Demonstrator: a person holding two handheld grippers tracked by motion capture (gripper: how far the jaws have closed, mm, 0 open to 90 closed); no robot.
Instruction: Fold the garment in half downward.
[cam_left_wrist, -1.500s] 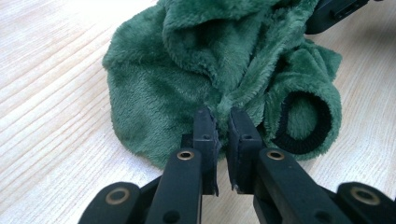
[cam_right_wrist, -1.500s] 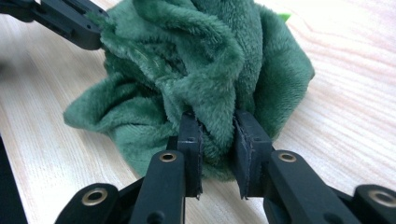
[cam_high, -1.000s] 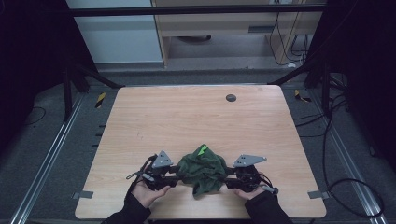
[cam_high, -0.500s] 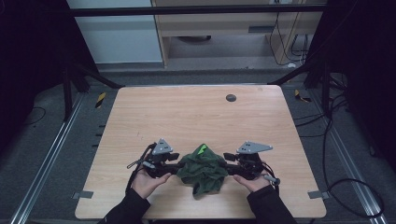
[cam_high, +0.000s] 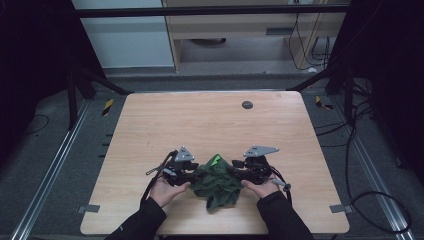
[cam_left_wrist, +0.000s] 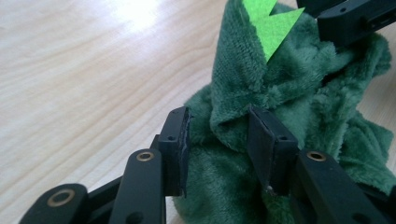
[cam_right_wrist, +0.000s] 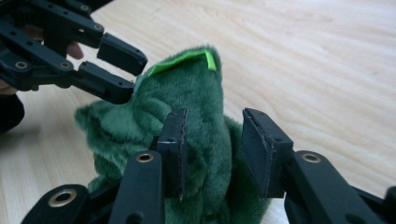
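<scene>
A soft, dark green fuzzy cloth toy with a bright green felt zigzag piece (cam_high: 216, 180) sat bunched up near the front edge of the light wooden bench (cam_high: 210, 120), right between the two claws. It was still a crumpled heap, so the job with it looked only just started. It had not been lifted, spread flat or folded yet. Most of the work was still to do.

The left claw (cam_high: 192, 172) came at the toy from one side. In the left claw view its two black jaws stood partly open, with a fold of the green fuzz (cam_left_wrist: 243, 121) poking up between them. The right-hand pad touched the fold. The other pad sat against the fuzzy heap, but I could not tell if it squeezed. It looked more like a loose hold than a firm pinch. Those jaws had just been closing a little on the fold.

The right claw (cam_high: 235, 172) came from the other side. In the right claw view its jaws were also partly open. The toy's fuzzy hump (cam_right_wrist: 201, 116) filled the left part of the gap and pressed on the left pad. Bare space showed beside the right pad, so this claw was not gripping yet.

The bright green felt bit (cam_right_wrist: 187, 59) stuck up at the top of the heap.
</scene>
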